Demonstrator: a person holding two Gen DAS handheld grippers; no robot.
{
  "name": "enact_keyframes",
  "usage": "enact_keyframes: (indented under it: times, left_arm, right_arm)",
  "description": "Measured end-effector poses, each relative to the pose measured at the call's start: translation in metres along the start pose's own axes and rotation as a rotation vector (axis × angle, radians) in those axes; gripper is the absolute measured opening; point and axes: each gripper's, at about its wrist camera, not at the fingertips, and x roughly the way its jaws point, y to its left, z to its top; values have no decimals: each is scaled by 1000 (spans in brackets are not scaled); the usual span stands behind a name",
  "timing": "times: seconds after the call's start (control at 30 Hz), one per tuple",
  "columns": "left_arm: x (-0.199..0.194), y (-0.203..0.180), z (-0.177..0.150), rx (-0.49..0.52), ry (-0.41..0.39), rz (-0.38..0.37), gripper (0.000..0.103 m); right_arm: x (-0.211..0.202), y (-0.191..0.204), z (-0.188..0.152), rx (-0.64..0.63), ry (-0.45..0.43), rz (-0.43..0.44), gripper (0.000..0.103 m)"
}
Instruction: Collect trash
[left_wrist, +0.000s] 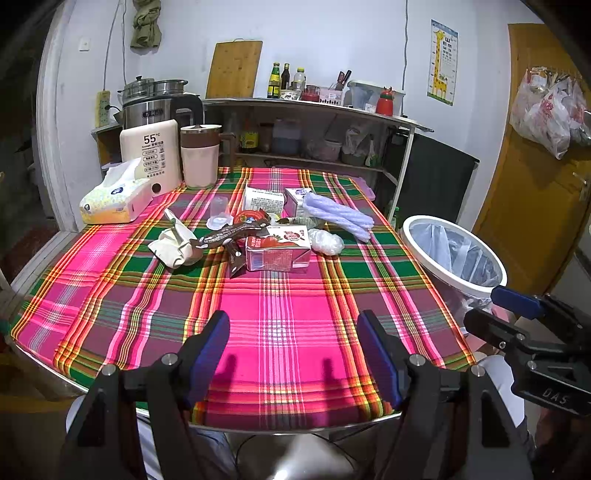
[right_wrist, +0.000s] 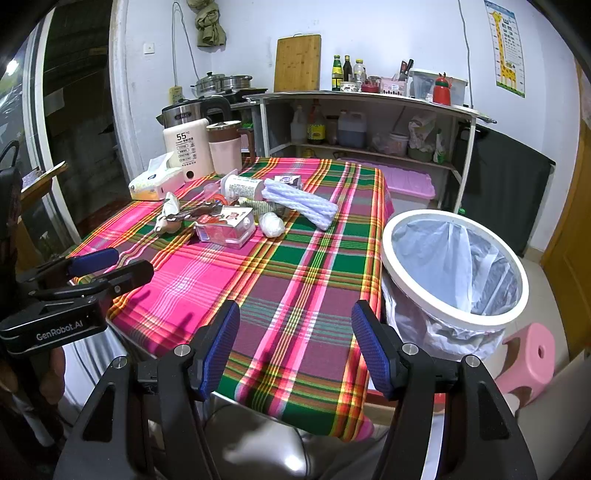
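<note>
A heap of trash lies in the middle of the plaid tablecloth (left_wrist: 280, 325): a pink strawberry milk carton (left_wrist: 277, 248), a brown wrapper (left_wrist: 236, 233), a crumpled cream paper cup (left_wrist: 175, 245), a white plastic wad (left_wrist: 327, 240) and a lilac foam net (left_wrist: 338, 214). The carton (right_wrist: 226, 225) and foam net (right_wrist: 301, 203) also show in the right wrist view. A white bin (right_wrist: 454, 269) lined with a clear bag stands off the table's right edge. My left gripper (left_wrist: 293, 360) is open over the near cloth, well short of the heap. My right gripper (right_wrist: 295, 347) is open above the table's near right corner.
A tissue pack (left_wrist: 114, 199), a white water dispenser (left_wrist: 151, 155) and a pink jug (left_wrist: 201, 155) stand at the table's far left. A shelf unit (left_wrist: 317, 129) fills the back wall. A pink stool (right_wrist: 528, 362) sits on the floor right of the bin.
</note>
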Motion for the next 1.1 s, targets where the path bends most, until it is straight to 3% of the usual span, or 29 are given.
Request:
enact_keyframes:
  times: [1.1]
  left_arm:
    - [0,1,-1,-1,-4,-1,73]
  right_arm:
    - [-1,0,-1,-1,-1,0,64]
